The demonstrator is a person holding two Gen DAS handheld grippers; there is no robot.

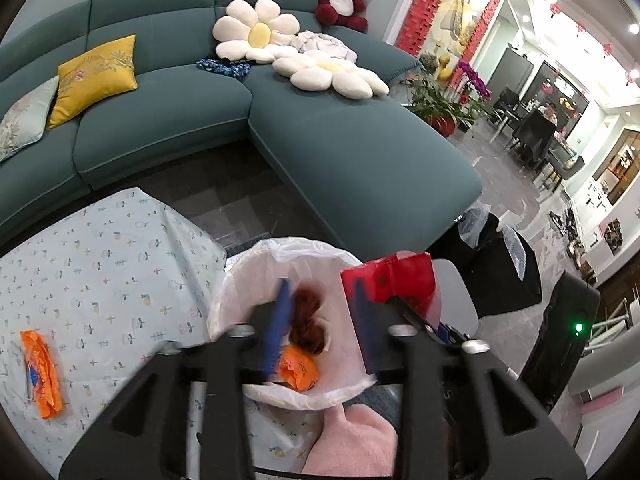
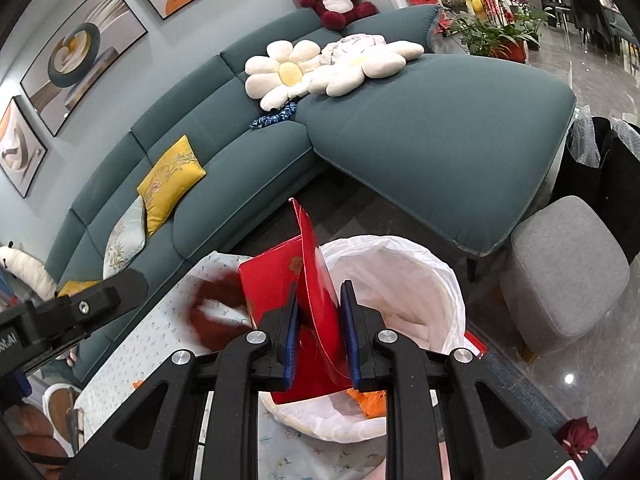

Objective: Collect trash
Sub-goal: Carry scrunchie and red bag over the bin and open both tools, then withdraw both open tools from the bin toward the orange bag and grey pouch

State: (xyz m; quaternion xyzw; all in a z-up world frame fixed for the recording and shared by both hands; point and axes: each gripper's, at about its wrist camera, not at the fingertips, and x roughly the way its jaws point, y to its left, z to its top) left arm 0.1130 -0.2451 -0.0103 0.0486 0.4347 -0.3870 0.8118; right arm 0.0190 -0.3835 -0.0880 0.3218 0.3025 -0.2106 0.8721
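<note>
1. Left gripper (image 1: 320, 320) hangs over the white-lined trash bin (image 1: 240, 276), jaws apart, nothing pinched
2. Dark red-brown scrap (image 1: 308, 320) sits blurred between its blue pads, above the bin; orange wrapper (image 1: 300, 372) lies in the liner below
3. Right gripper (image 2: 320, 332) clenched on red envelope packet (image 2: 316, 280), held at the bin's rim
4. 2nd orange wrapper (image 1: 40, 376) on the floral tablecloth (image 1: 112, 264), left of bin

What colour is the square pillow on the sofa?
The square pillow is mustard yellow with a faint floral pattern, clearest in the left wrist view.
</note>
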